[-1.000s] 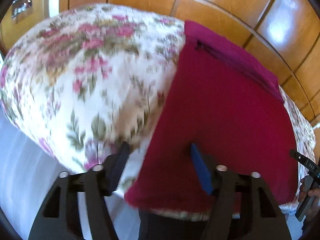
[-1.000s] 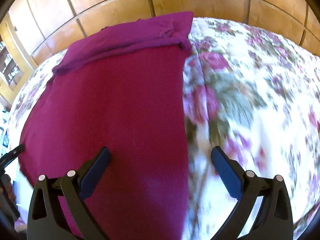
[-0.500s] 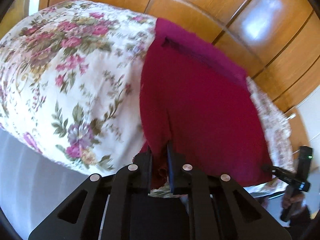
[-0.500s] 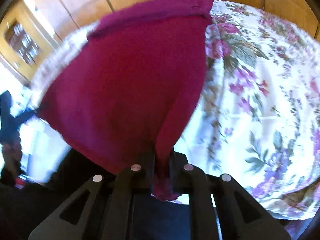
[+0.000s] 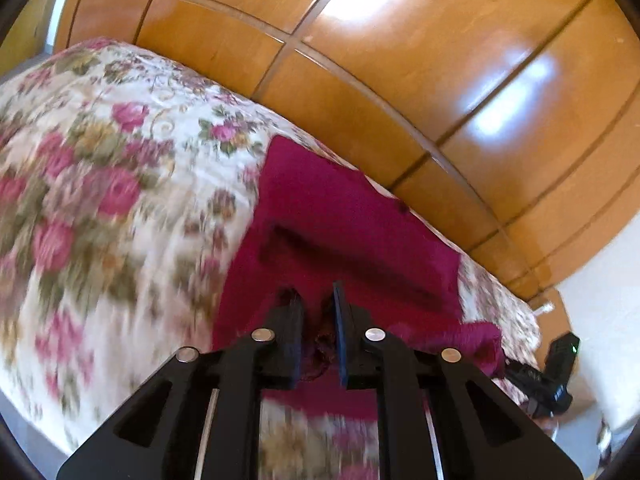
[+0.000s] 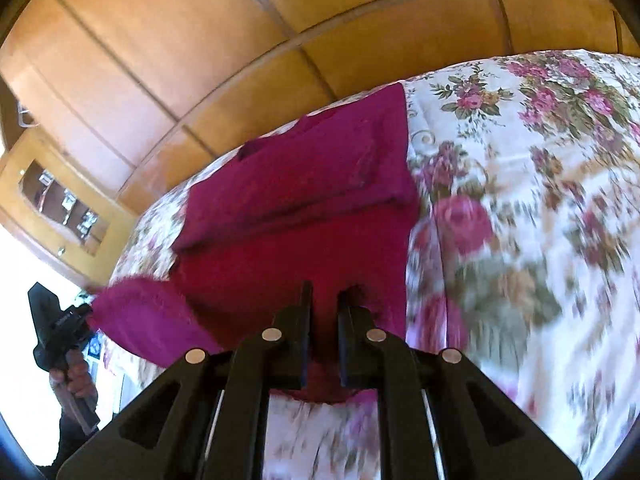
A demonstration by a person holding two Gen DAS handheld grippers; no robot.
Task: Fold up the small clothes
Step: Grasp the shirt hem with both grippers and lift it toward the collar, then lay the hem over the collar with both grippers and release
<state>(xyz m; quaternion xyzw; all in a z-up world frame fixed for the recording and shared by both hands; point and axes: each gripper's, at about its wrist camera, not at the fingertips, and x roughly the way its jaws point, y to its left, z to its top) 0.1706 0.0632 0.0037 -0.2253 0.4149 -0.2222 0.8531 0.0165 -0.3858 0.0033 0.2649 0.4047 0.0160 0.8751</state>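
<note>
A magenta garment (image 5: 352, 216) lies on a floral bedspread (image 5: 100, 184), its far part folded over itself. My left gripper (image 5: 318, 300) is shut on the garment's near left corner and holds it lifted over the cloth. My right gripper (image 6: 324, 292) is shut on the near right corner of the same garment (image 6: 304, 184) and holds it raised too. The lifted near edge sags between the two grippers. The right gripper shows at the lower right of the left wrist view (image 5: 556, 376), and the left gripper at the lower left of the right wrist view (image 6: 60, 332).
The floral bedspread (image 6: 540, 200) covers the bed on both sides of the garment. A wooden panelled wardrobe (image 5: 400, 60) stands right behind the bed. A glass-door cabinet (image 6: 60, 200) is at the far left in the right wrist view.
Both grippers closed on the garment's near corners, then lifted and carried them forward toward the far end. The near half of the garment now rides up over the rest.
</note>
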